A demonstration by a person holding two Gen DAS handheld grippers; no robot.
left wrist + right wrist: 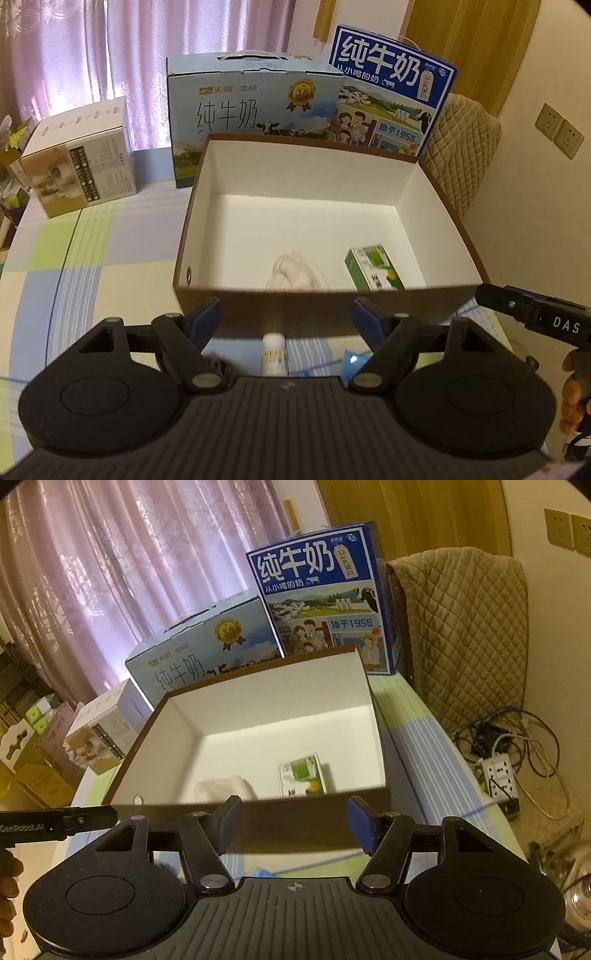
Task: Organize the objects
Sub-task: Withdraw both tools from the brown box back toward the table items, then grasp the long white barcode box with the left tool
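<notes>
Pink curtains (92, 48) hang behind a table under a checked cloth (92, 258). Just ahead of our left gripper (286, 317) stands the open brown box (325, 314), white inside, with a white cloth bundle (295, 273) and a green carton (373, 267) on its floor. The jaws stand apart, empty; a small white bottle (273, 352) lies below them. Our right gripper (293, 821), likewise parted and empty, faces the same box wall. Two milk cartons (255, 110) stand beyond the box.
</notes>
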